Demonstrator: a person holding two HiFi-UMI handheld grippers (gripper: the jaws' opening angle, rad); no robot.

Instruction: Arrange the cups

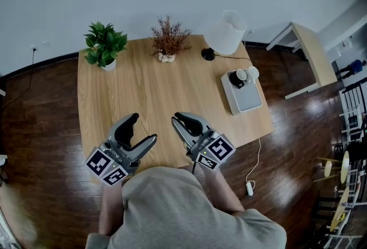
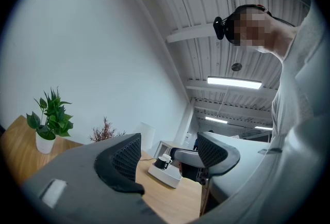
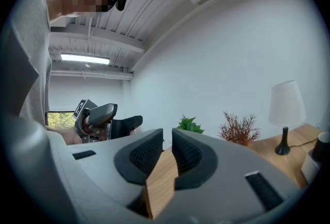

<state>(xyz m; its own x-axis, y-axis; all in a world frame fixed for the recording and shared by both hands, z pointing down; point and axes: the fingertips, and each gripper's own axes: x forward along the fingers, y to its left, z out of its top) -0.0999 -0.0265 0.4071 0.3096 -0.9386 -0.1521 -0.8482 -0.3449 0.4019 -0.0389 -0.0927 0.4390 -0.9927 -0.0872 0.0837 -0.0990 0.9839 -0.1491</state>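
- Since both claws sit at the near edge of the table (image 1: 160,87) and no cup is touched, I think the job has not really begun. The step in hand is getting ready to reach.
- The dark cup (image 1: 237,78) and the white cup (image 1: 251,74) stand just beside each other. These 2 cups are at the far end of a grey tray (image 1: 246,101) on the right side of the table, well apart from both claws.
- Next, I think 1 claw must go out to the tray. The right one looks nearer, and it would need to open first.
- The left gripper (image 1: 143,129) has its jaws wide apart with nothing between them. It is held low and points out across the table.
- The right gripper (image 1: 176,120) has its jaws together and holds nothing. It lies about level, beside the left one.
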